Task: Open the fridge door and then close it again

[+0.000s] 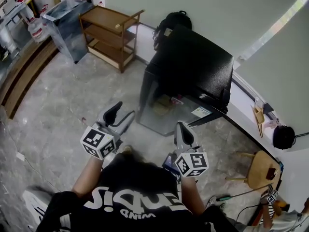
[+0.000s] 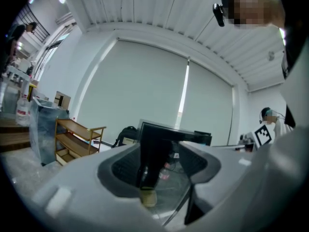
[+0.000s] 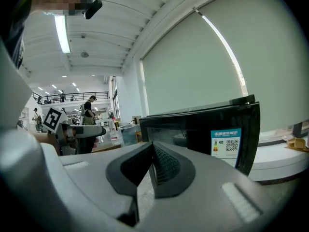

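Grey floor, one fridge, left gripper fingers wide, right gripper fingers together.

I count one fridge, two grippers: left gripper, right gripper; one wooden shelf, one backpack, one chair.

Glossy black fridge, wooden shelf, polished stone floor
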